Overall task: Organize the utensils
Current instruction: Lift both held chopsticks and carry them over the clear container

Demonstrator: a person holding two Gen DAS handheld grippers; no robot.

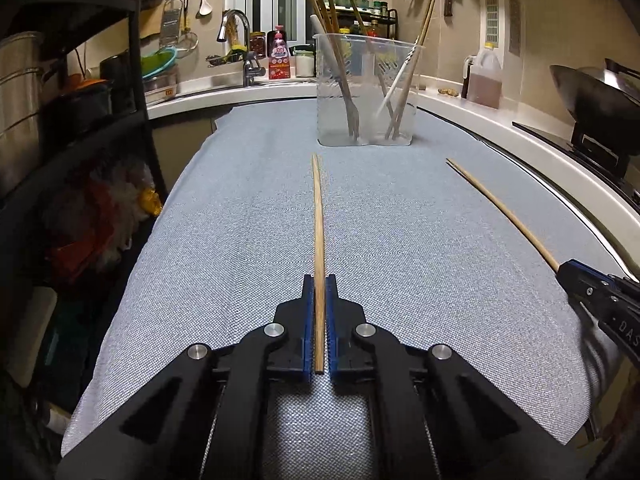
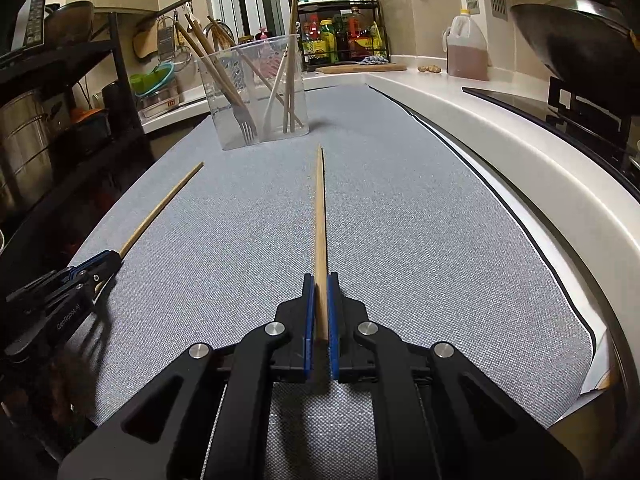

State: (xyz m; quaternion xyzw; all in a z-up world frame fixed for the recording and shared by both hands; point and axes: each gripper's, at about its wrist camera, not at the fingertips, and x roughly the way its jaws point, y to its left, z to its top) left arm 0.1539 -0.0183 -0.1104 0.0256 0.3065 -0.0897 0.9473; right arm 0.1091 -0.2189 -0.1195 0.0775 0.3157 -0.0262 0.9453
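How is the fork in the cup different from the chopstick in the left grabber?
The fork is metal with prongs; the left chopstick is plain wood. The fork leans in the clear cup; the chopstick is clamped in the left gripper. Both are long, thin utensils.

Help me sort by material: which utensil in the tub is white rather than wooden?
The white utensil leaning in the clear tub's right half; the others there have wooden handles or are wooden chopsticks.

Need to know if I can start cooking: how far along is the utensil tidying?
Done: forks and chopsticks already stand in the clear tub. In hand: the left gripper is shut on one chopstick, the right gripper on another. Left: dropping both into the tub.
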